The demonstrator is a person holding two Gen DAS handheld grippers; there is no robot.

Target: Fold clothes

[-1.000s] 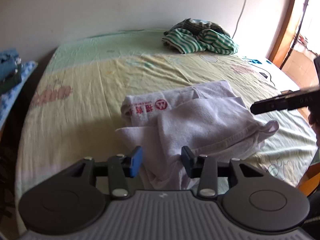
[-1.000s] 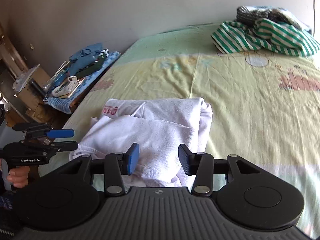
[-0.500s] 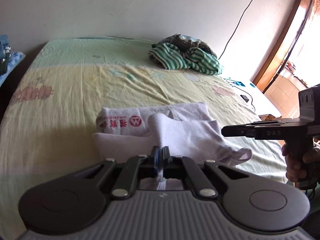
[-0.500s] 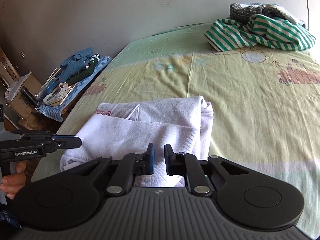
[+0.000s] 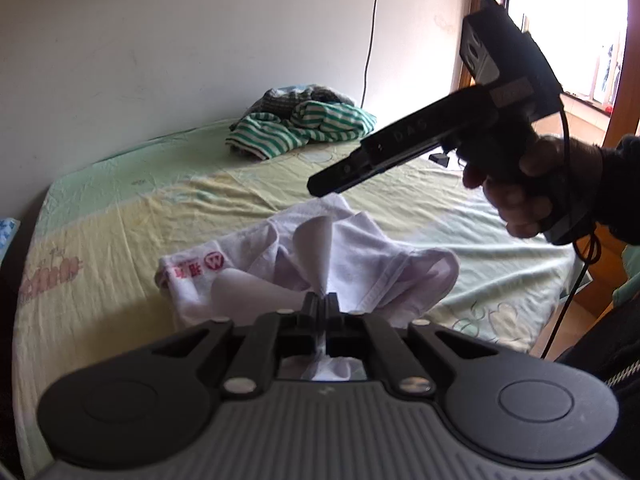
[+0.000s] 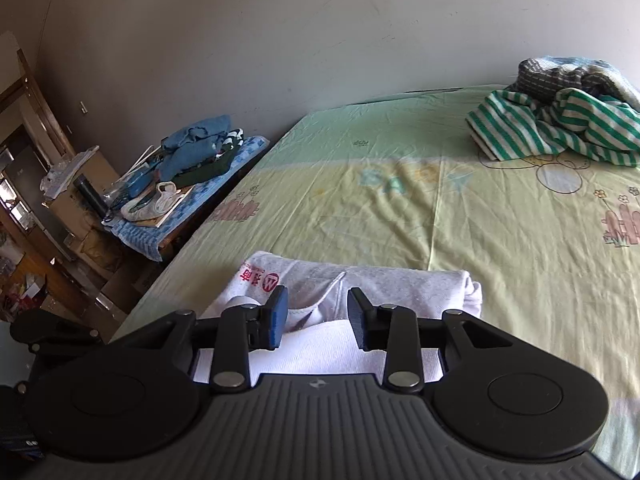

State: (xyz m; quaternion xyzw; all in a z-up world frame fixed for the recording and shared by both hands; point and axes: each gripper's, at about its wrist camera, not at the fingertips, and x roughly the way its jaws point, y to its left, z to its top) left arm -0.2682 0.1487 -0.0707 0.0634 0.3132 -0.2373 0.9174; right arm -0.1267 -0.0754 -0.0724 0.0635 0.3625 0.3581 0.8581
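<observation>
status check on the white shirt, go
Left hand-held gripper shut on white cotton shirt, fabric lifted. Right hand-held gripper opening, nothing pinched. Striped green-and-white clothes pile well clear.

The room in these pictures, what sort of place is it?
Most likely a home bedroom: a wide bed with a cartoon-print sheet, a striped garment heaped on it, and a cluttered side table alongside.

One white garment [image 5: 280, 264], one striped clothes pile [image 5: 304, 128], two tongs [image 5: 320, 304].

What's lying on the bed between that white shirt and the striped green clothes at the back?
Nothing: between the white shirt and the striped green clothes there is only bare bedsheet, clearest in the right wrist view.
</observation>
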